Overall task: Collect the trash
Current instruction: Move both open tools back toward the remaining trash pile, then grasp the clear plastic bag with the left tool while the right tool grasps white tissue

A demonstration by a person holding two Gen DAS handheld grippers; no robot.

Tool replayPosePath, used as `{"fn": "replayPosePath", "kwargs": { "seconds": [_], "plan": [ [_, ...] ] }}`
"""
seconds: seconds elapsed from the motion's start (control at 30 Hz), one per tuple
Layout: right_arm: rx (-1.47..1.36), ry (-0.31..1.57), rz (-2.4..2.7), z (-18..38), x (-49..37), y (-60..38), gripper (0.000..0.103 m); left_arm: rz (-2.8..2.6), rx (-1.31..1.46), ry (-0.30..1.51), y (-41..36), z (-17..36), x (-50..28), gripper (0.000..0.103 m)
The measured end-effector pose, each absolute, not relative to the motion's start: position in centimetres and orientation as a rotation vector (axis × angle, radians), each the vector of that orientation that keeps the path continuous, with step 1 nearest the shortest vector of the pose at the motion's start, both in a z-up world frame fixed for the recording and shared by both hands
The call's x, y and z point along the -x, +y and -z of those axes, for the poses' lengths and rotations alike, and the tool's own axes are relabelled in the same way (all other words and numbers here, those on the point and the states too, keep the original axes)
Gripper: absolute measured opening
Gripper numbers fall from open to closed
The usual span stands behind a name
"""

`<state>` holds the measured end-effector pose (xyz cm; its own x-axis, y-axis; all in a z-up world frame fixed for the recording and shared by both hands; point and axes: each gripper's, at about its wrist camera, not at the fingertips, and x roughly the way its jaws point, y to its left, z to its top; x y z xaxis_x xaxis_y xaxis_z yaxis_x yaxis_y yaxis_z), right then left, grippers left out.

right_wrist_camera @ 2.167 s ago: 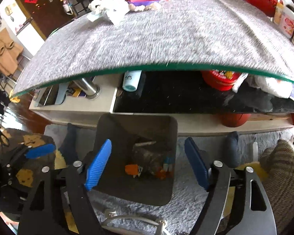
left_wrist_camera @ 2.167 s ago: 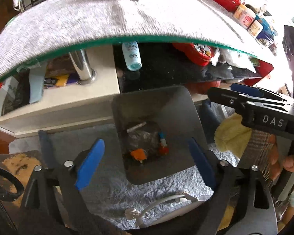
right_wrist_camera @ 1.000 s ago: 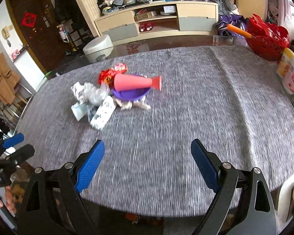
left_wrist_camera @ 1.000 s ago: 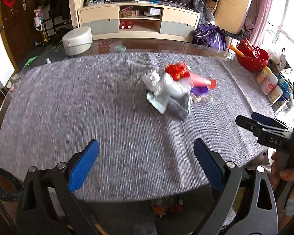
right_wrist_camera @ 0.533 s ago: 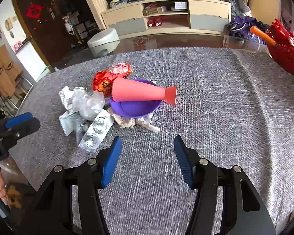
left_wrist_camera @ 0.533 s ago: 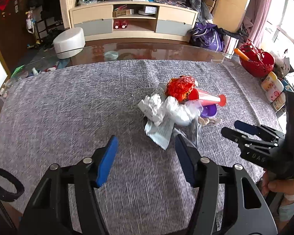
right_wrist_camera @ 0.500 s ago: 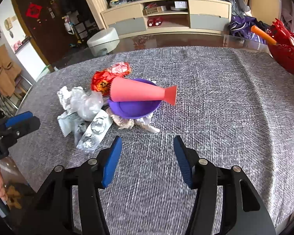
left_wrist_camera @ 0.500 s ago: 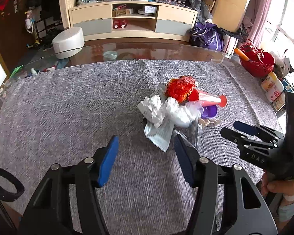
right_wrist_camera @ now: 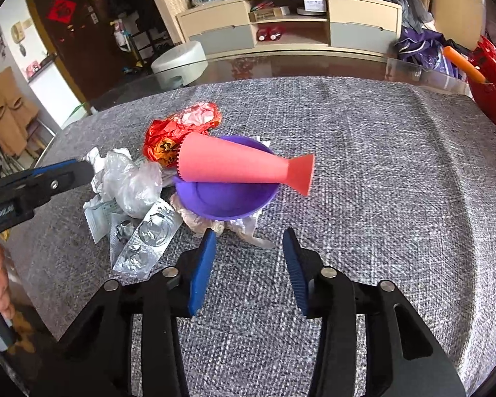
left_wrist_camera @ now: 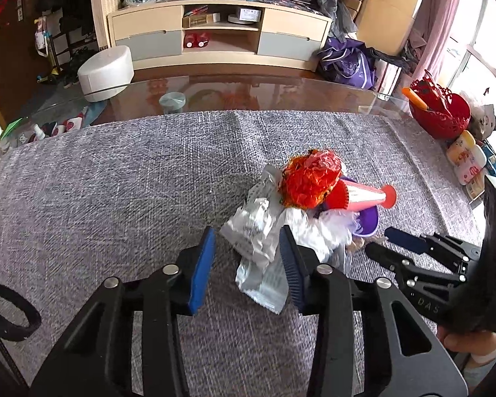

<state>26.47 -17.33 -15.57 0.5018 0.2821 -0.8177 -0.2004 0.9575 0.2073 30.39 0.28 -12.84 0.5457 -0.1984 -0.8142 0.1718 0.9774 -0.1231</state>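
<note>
Evidently both grippers are lined up on the heap of rubbish in the middle of the grey cloth (right_wrist_camera: 363,152) that covers the table, each coming at its own side so they can pick without crowding one another. The left gripper (left_wrist_camera: 246,263) has its blue pads apart, straddling the near corner of a white sachet wrapper (left_wrist_camera: 264,278); nothing is pinched yet, and I'd judge that wrapper to be its intended catch. The right gripper (right_wrist_camera: 248,264) is also parted and empty, held just short of a crumpled tissue (right_wrist_camera: 215,221) tucked under the purple bowl (right_wrist_camera: 226,198). Across that bowl lies a pink cone-shaped cup (right_wrist_camera: 241,168) on its side, resting on the rim. To the left of the bowl sit a scrunched clear plastic bag (right_wrist_camera: 129,182), a silver blister pack (right_wrist_camera: 145,241) lying flat, and a crinkled red foil wrapper (right_wrist_camera: 182,129) behind. It all looks light, limp and creased, so thin edges should fold easily between the pads, though loose pieces touching one another may drag along.
</note>
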Motion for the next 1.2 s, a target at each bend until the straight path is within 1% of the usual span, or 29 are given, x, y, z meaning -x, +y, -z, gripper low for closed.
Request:
{"fn": "replayPosePath", "kwargs": {
  "seconds": [0.07, 0.13, 0.17, 0.23, 0.27, 0.3, 0.43, 0.6, 0.97, 1.1, 1.2],
  "plan": [
    [-0.085, 1.011, -0.298, 15.8, -26.6, -17.1, 0.037, 0.228, 0.04, 0.973, 0.2, 13.1, -30.9, 0.034],
    [-0.079, 1.007, -0.296, 15.9, -26.6, -16.9, 0.035, 0.236, 0.05, 0.975, 0.1, 13.3, -31.3, 0.027],
    [-0.077, 1.005, -0.295, 15.9, -26.6, -16.9, 0.033, 0.24, 0.053, 0.976, 0.0, 13.4, -31.4, 0.025],
    [-0.081, 1.008, -0.304, 15.9, -26.8, -17.0, 0.025, 0.248, 0.053, 0.981, -0.2, 13.7, -31.6, 0.017],
    [-0.083, 1.011, -0.311, 15.9, -26.8, -16.9, 0.017, 0.251, 0.051, 0.981, -0.3, 13.7, -31.6, 0.017],
    [-0.082, 1.012, -0.314, 15.9, -26.7, -16.8, 0.014, 0.255, 0.048, 0.981, -0.5, 13.7, -31.5, 0.015],
    [-0.098, 1.004, -0.322, 15.5, -26.3, -16.9, 0.007, 0.251, 0.039, 0.97, -0.5, 13.3, -30.9, 0.012],
    [-0.106, 0.952, -0.326, 13.0, -25.4, -17.3, 0.004, 0.228, 0.036, 0.932, -0.1, 11.6, -29.6, 0.011],
    [-0.1, 0.828, -0.338, 6.1, -21.1, -17.6, 0.003, 0.216, 0.001, 0.805, -0.1, 4.5, -23.9, 0.011],
    [-0.106, 0.827, -0.328, 5.7, -19.8, -18.1, 0.003, 0.222, -0.008, 0.776, -0.3, 3.0, -21.3, 0.011],
    [-0.122, 0.854, -0.315, 6.5, -19.5, -18.4, 0.004, 0.23, -0.006, 0.778, -0.3, 3.0, -20.4, 0.011]
  ]
}}
